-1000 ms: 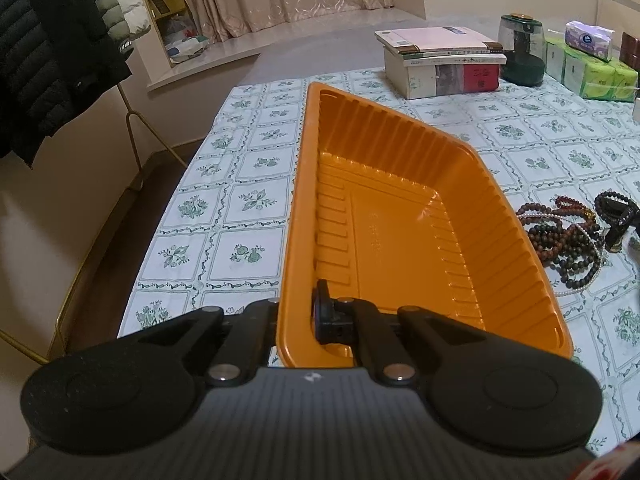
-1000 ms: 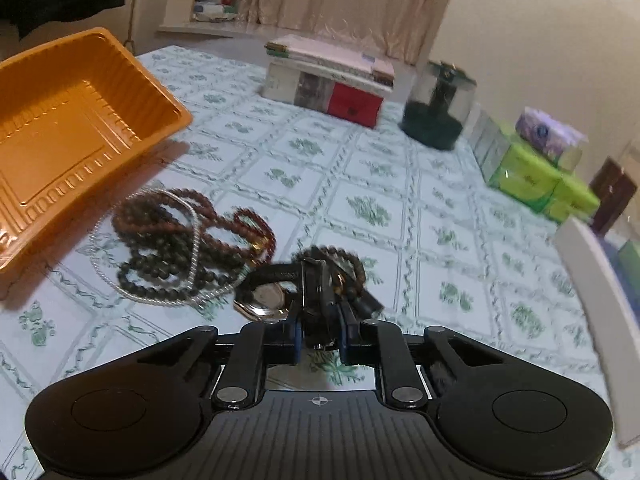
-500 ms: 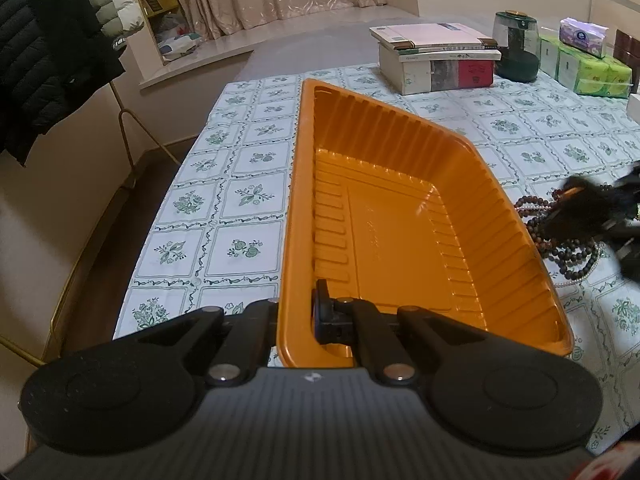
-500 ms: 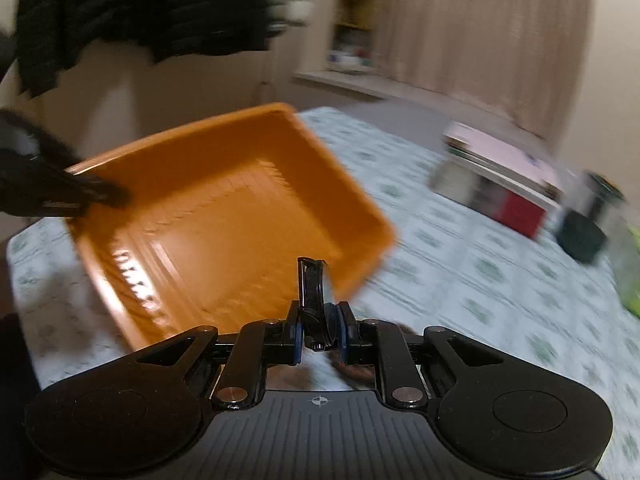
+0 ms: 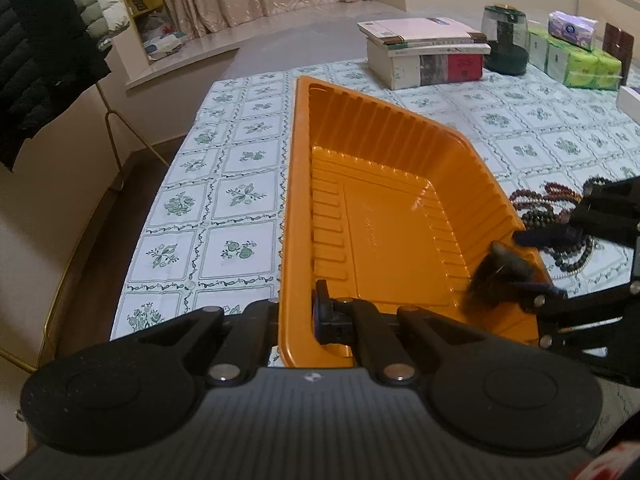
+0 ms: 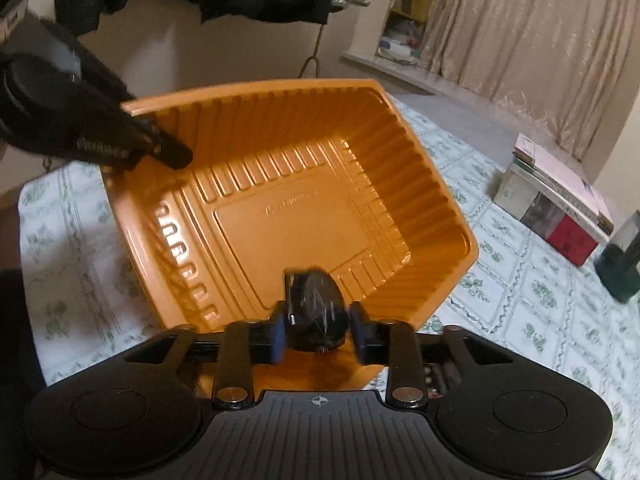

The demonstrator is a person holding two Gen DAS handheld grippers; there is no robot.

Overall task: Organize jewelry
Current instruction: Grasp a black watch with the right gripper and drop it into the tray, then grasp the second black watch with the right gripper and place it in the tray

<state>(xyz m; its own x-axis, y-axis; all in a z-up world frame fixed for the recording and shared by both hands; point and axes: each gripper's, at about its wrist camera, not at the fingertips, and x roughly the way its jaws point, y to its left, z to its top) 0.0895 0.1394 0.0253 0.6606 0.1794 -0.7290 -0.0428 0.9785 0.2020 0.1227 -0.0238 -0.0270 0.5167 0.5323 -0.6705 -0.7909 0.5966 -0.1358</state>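
1. Now your right gripper (image 6: 318, 330) has its jaws opening, with a dark, blurred piece of jewelry (image 6: 316, 312) between them. It lies close against the left pad, with a gap showing at the right pad, so it looks loose rather than pinched.
2. A second ago that gripper was clamped on the dark piece low over the tablecloth (image 5: 236, 196), beside the bead pile. It has since swung across and now hangs over the near right corner of the orange tray (image 6: 288, 216), pointing downward into it.
3. In the left wrist view, the same gripper (image 5: 520, 264) reaches in from the right edge, and the dark piece (image 5: 494, 280) is a smear just inside the tray's right wall.
4. Your left gripper (image 5: 298, 320) is closed tight on the tray's near rim (image 5: 286, 280), one finger inside the wall and one outside. It has kept that hold and the same downward tilt through the last second.
5. From the right wrist view, that left gripper (image 6: 164, 148) enters from the upper left and bites the tray's far left rim.
6. The tray's floor is otherwise bare. The remaining bead strands (image 5: 556, 216) lie on the cloth just right of the tray, partly hidden behind your right gripper.
7. Farther back on the table stand stacked books (image 5: 428, 52), a dark green jar (image 5: 504, 40) and green tissue packs (image 5: 580, 60).
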